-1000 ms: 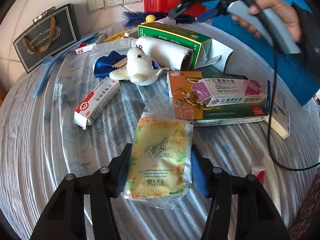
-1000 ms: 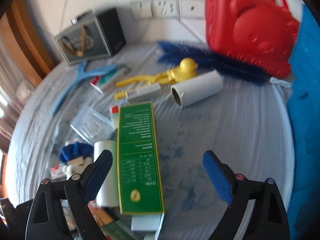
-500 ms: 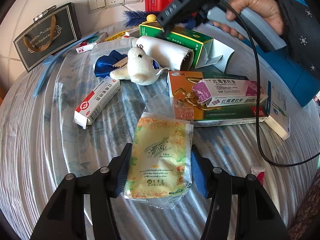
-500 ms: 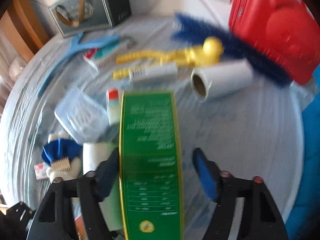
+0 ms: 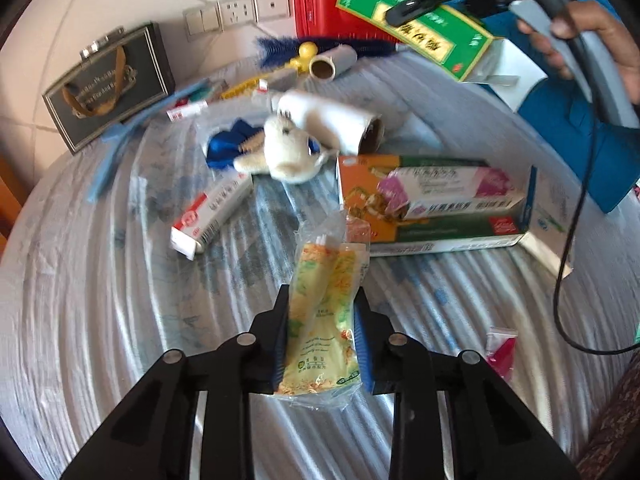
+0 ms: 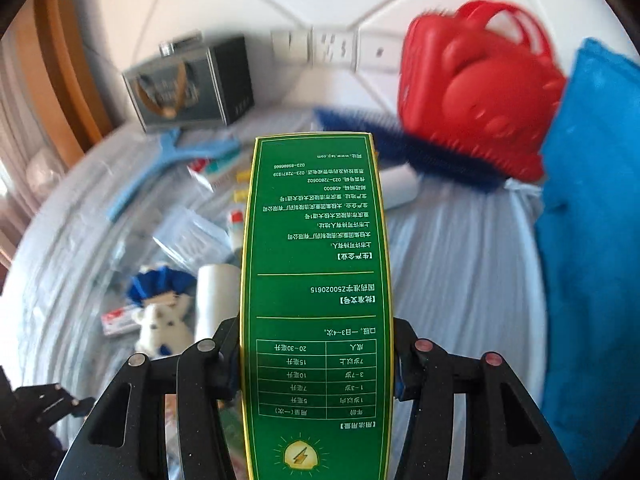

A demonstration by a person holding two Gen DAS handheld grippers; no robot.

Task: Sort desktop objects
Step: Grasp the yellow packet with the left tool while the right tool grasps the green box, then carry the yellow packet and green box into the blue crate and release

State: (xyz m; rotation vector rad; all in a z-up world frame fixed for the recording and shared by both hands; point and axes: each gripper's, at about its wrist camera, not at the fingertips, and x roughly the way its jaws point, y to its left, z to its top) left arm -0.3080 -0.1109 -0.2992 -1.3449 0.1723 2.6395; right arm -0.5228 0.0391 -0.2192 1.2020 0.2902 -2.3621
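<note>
1. Tongs on the left [image 5: 320, 328] are closing on a yellow floral plastic-wrapped tissue pack [image 5: 320, 320]; the pack is squeezed into a narrow fold between the blue pads and sits low over the striped grey-blue bench [image 5: 100, 320].
2. Tongs on the right [image 6: 316, 356] are closing on a long green cardboard medicine box [image 6: 316, 300], gripped across its width near one end; in the left view the box is in the air, clear of the bench, with an end flap hanging open.
3. Risk, soft pack: its slick wrapper is bunched, so the pack could slide out of the pads if the hold bears mostly on loose film.
4. Risk, long box: most of its length sticks out beyond the pads, so I judge it could pivot or droop. The open flap could let anything inside drop out.
5. Risk, clutter: a white plush toy [image 5: 284, 156], a white paper roll [image 5: 336, 124], a red-and-white carton [image 5: 212, 216] and an orange-and-green box [image 5: 432, 208] lie close together below. A low swing of either load could knock them.
6. Risk, cable: a black cord [image 5: 576, 216] trails from the right hand's tool over the bench and could snag things.
</note>
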